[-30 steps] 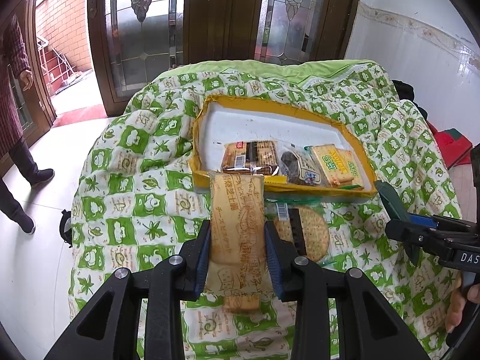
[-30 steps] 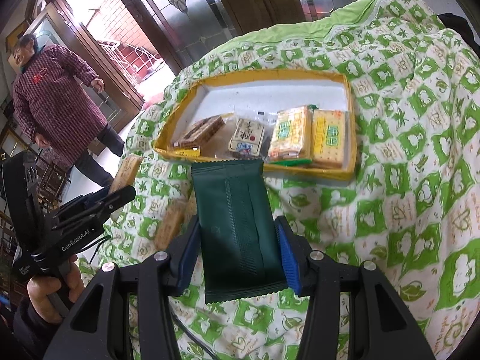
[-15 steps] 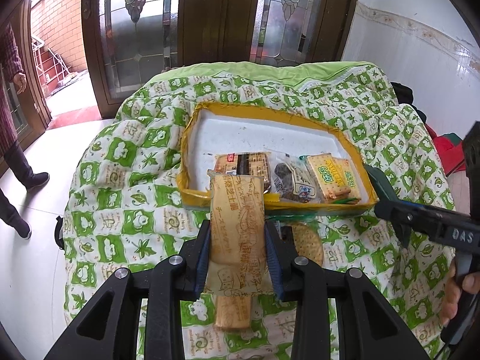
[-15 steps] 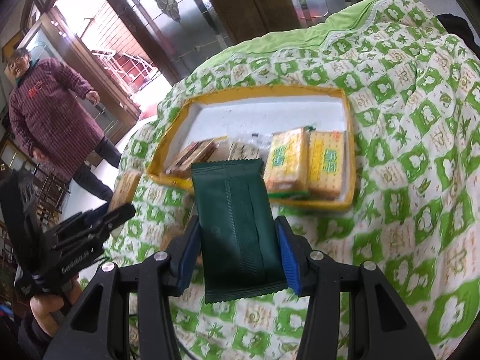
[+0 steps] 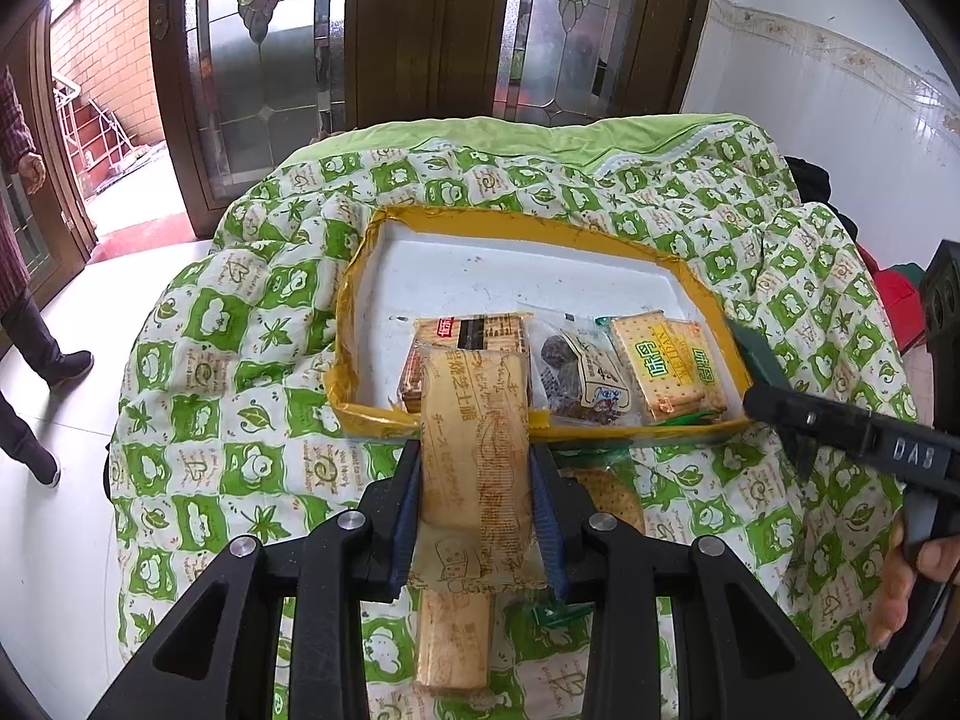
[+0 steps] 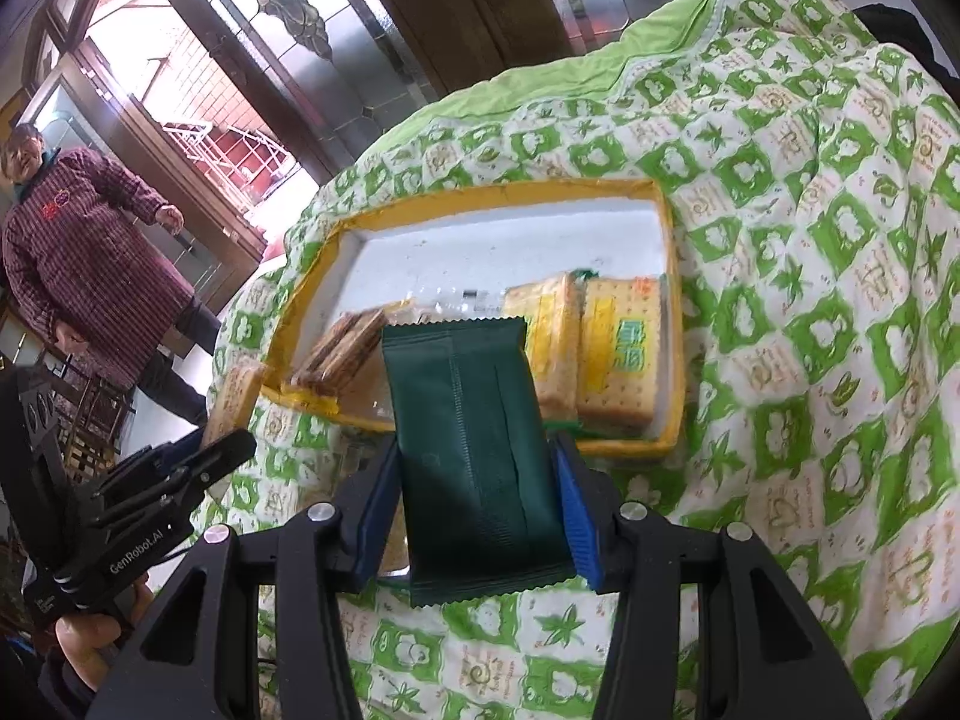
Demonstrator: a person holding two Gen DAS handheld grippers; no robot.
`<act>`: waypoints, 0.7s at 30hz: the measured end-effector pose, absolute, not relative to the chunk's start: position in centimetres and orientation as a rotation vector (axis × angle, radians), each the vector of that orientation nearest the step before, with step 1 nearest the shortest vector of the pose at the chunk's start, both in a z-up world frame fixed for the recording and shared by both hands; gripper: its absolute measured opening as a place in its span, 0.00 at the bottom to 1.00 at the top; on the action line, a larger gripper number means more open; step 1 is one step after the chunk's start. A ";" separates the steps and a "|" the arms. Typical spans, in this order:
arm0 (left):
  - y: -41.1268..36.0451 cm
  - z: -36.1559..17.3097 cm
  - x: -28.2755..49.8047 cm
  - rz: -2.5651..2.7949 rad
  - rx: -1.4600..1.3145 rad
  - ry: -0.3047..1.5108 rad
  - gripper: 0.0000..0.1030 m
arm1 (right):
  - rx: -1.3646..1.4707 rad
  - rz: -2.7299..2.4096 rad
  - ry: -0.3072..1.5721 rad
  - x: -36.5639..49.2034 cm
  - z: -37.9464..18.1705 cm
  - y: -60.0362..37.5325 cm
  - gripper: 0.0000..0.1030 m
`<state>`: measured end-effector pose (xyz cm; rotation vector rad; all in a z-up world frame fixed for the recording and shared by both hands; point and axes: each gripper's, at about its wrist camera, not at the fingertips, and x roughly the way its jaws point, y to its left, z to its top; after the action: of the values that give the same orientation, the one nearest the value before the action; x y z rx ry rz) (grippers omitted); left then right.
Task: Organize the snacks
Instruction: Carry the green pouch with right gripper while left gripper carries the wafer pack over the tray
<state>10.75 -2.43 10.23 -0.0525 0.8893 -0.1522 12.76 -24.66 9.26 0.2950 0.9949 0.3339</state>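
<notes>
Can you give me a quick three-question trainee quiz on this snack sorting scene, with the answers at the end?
1. True or false: the yellow-rimmed tray already holds snacks.
2. What does the right claw grip? A: dark green packet; B: tan biscuit packet; C: nothing.
3. Fill in: the left claw is shut on the ____ biscuit packet.

Key: 1 true; 2 A; 3 tan.

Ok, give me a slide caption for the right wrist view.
Right gripper shut on a dark green packet, poised before the yellow-rimmed tray of biscuit packs.
</notes>
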 end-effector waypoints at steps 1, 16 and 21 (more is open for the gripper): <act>-2.4 10.2 10.9 -0.151 -0.052 0.889 0.34 | 0.300 0.328 0.991 13.0 9.4 -24.9 0.47; -2.5 10.5 13.8 -0.147 -0.054 0.896 0.34 | 0.382 0.204 0.994 19.7 10.0 -29.6 0.47; -2.6 10.4 15.2 -0.143 -0.053 0.902 0.34 | 0.418 0.204 1.000 20.3 8.9 -29.9 0.47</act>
<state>15.19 -2.56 10.40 -0.0526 0.9023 -0.1432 20.33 -29.90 8.87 0.4181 1.0003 0.2037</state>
